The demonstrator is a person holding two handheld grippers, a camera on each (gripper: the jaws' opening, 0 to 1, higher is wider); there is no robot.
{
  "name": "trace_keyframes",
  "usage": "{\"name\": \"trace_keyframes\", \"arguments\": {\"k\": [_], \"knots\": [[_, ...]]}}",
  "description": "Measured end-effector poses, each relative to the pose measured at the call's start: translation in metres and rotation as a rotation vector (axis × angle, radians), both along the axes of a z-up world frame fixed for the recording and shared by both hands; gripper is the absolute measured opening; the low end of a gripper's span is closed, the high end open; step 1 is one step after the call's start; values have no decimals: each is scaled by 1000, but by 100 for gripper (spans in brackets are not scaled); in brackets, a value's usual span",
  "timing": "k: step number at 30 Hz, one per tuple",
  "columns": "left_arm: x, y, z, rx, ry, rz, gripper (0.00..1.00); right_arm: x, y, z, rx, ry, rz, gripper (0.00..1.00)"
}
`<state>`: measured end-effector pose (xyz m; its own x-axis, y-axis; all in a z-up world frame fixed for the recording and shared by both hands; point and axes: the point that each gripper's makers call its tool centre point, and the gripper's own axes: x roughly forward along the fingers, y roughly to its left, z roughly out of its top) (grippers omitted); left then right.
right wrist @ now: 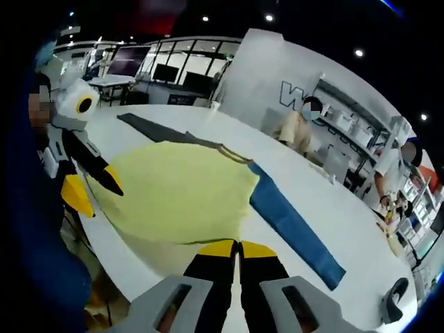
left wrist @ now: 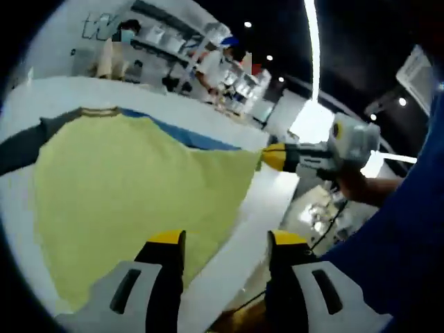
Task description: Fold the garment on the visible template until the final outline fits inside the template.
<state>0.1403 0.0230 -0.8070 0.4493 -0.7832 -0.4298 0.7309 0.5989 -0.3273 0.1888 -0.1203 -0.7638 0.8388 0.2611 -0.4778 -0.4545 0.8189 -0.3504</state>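
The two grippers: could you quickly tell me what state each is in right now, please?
Left gripper: open, holding nothing.
Right gripper: shut on the yellow garment's edge.

Pale yellow garment (right wrist: 184,194), blue and perhaps dark-grey sleeves; white table (right wrist: 361,236).

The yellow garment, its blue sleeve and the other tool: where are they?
yellow garment (right wrist: 184,198), right gripper view, middle of the yellow body.
blue sleeve (right wrist: 295,229), right gripper view, midway along the sleeve.
right tool (left wrist: 267,157), left gripper view, yellow tips at the garment's corner.
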Motion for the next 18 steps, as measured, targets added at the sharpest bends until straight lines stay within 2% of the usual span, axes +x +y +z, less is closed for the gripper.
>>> {"name": "trace_keyframes", "arguments": {"k": [3,5,13,18], "knots": [[2,-4,-12,151,-153,-72,48,0,0,0,16,6,-4,0],[2,-14,-16,215,-224,-104,48,-1,1,0,24,9,-5,0],[17,-24,-34,282,-277,-127,47,-2,-1,2,61,21,-20,0],[27,-24,-35,336,-317,-132,47,-2,-1,4,72,20,-21,0]]}}
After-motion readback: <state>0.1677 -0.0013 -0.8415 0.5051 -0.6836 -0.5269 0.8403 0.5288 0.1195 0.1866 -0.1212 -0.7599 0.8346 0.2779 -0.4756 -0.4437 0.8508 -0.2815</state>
